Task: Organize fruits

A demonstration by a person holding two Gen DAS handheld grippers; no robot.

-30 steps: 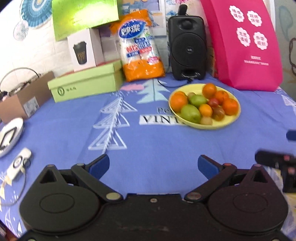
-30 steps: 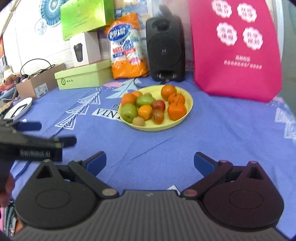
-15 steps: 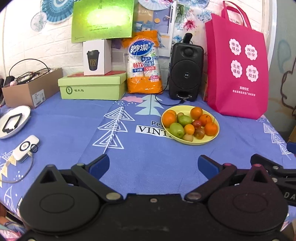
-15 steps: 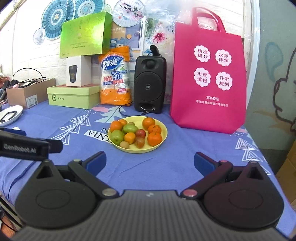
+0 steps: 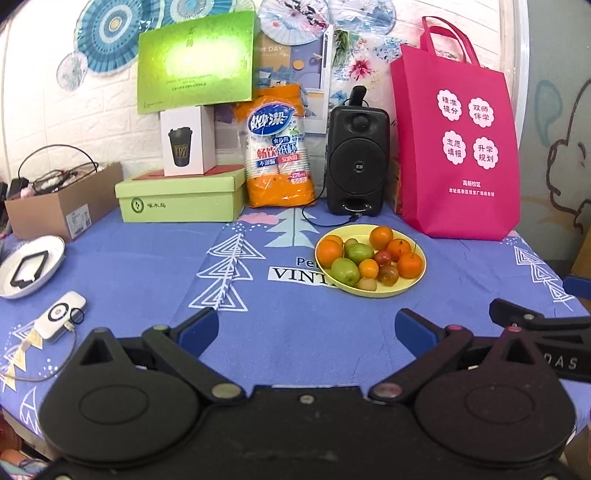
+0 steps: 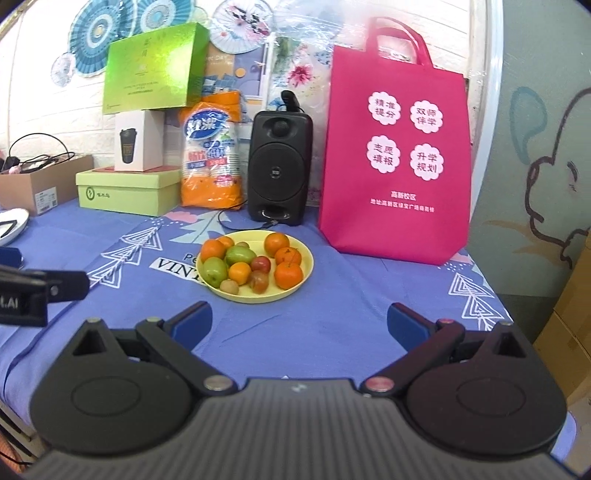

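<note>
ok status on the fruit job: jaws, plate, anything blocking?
Left gripper and right gripper jaws open, empty. Fruit all piled on yellow plate, untouched. Bare blue tablecloth between grippers and plate.

White brick wall (image 5: 92,110) hung with blue paper fans (image 5: 107,33); blue patterned tablecloth (image 5: 147,266) — evenly bright light.
</note>
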